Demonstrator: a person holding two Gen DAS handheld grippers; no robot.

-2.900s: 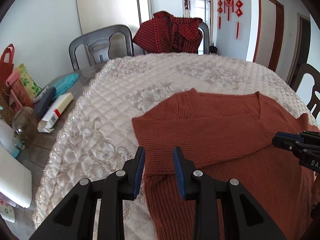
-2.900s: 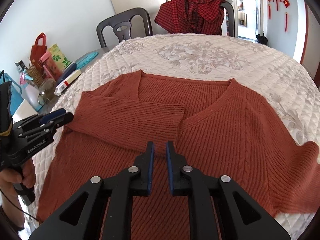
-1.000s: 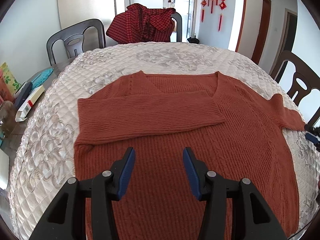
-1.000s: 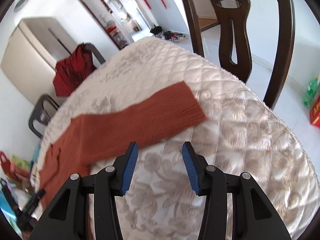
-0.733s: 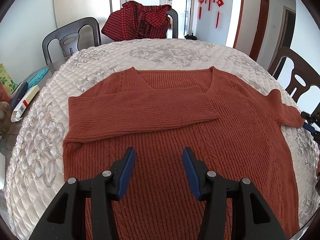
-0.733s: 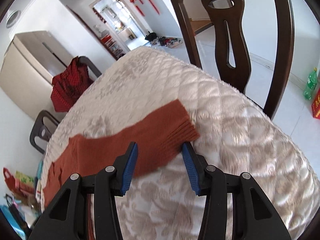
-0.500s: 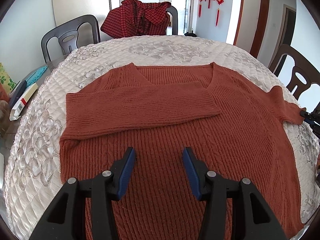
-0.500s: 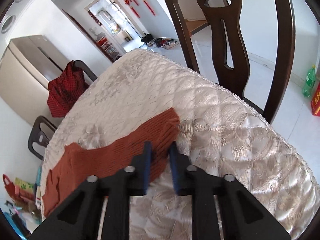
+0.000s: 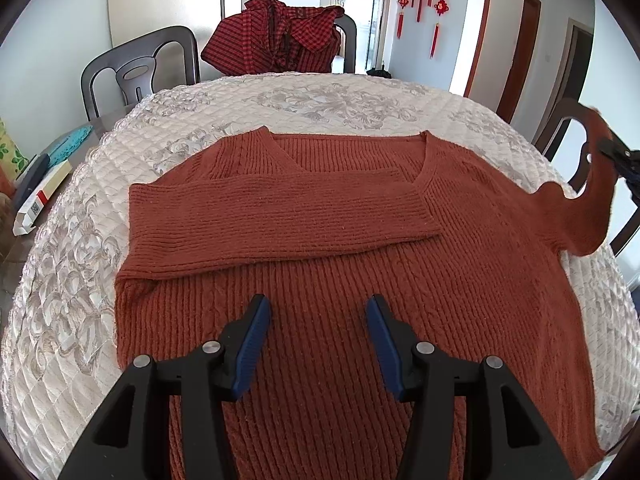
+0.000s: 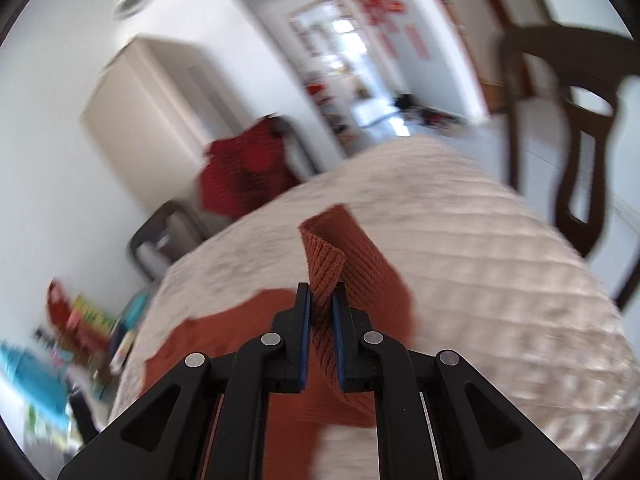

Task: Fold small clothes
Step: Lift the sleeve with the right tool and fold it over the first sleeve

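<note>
A rust-red knitted sweater (image 9: 340,248) lies face up on the quilted table cover (image 9: 320,96). One sleeve (image 9: 280,216) is folded across its chest. The other sleeve (image 9: 596,188) rises off the table at the right edge, held by my right gripper (image 9: 618,152). In the right wrist view my right gripper (image 10: 321,292) has its jaws closing, and the pads pinch the ribbed cuff (image 10: 324,256), which stands up between them. My left gripper (image 9: 318,320) is open above the sweater's lower body, with nothing between its fingers.
A red checked garment (image 9: 280,36) hangs over a chair at the far side, beside a grey chair (image 9: 140,72). A dark wooden chair (image 10: 580,140) stands by the table's right edge. Boxes and bags (image 9: 40,196) lie at the left edge.
My right gripper went from open above the flat sleeve end to shut on the cuff, then lifted it off the table. The left gripper stayed in place, open.
</note>
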